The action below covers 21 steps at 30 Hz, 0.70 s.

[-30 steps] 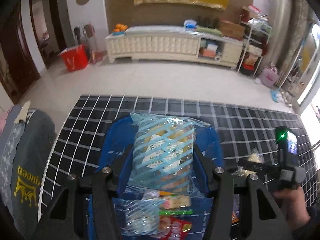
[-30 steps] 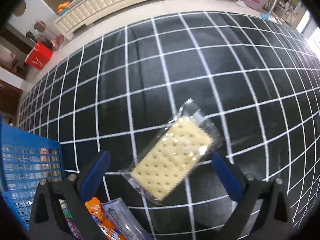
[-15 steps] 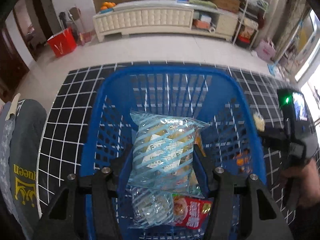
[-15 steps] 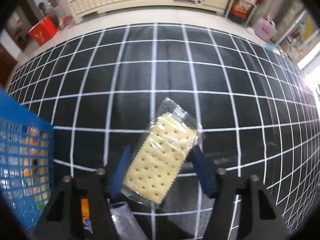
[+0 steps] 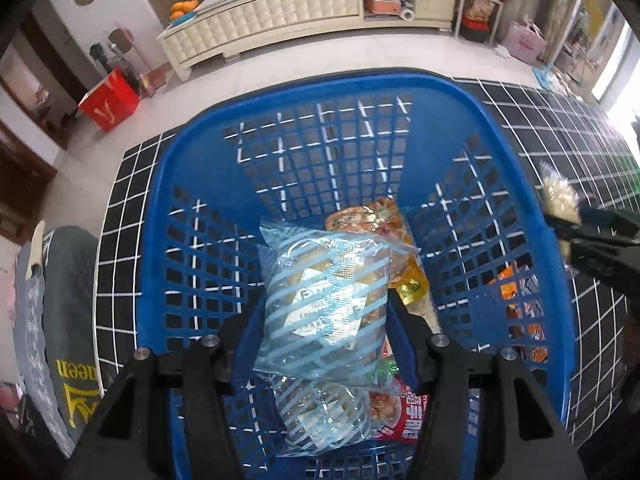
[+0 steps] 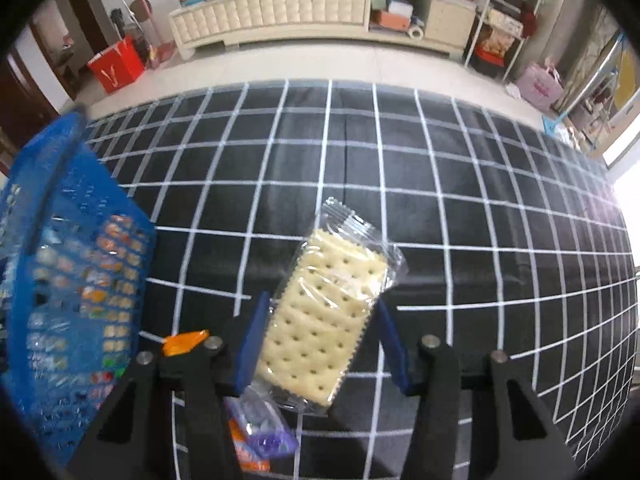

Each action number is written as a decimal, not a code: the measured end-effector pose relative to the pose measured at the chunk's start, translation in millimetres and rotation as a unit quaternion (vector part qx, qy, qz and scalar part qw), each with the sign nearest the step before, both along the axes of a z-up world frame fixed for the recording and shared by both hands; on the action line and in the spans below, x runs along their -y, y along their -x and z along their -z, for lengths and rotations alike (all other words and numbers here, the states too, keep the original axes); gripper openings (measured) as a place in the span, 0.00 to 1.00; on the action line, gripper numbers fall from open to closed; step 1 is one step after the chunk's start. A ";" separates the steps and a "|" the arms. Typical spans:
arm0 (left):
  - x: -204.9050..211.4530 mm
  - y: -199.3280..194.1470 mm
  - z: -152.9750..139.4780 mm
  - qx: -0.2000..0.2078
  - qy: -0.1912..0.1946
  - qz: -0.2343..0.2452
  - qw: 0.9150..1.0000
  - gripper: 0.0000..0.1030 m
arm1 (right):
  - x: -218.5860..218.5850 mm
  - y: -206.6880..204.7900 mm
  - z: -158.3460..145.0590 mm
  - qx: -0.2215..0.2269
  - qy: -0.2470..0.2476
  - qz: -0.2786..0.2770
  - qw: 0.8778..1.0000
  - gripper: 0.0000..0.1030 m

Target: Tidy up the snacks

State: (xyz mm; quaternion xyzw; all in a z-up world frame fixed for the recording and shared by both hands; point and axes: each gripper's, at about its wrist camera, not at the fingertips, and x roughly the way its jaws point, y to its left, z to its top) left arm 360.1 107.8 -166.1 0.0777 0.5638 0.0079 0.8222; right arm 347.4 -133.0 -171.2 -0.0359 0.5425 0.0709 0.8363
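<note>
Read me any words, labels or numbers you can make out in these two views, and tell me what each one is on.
"een", upside down in yellow: grey garment left of the blue basket.
"Love" plus blurred letters: label on the blue-striped bag held in the left gripper.
White characters, unreadable: red packet in the basket.
No text on the cracker pack in the right gripper.

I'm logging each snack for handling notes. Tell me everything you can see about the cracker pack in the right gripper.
The cracker pack is a flat rectangle of pale perforated crackers in clear, glossy crinkled plastic with crimped ends. The right gripper is closed on its long sides near the lower half, blue pads pressing the wrapper. It is held tilted, far end leaning right, above the black grid cloth, right of the blue basket.
</note>
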 end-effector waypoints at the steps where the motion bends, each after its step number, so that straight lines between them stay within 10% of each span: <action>1: 1.8 -0.5 2.6 -0.003 -0.006 0.010 1.000 0.53 | 1.0 4.1 -6.3 0.007 -0.003 -0.002 1.000 0.56; 21: -2.3 -1.2 -13.0 -0.014 0.032 0.006 0.999 0.68 | -9.2 72.8 -108.6 0.115 -0.056 -0.072 0.989 0.56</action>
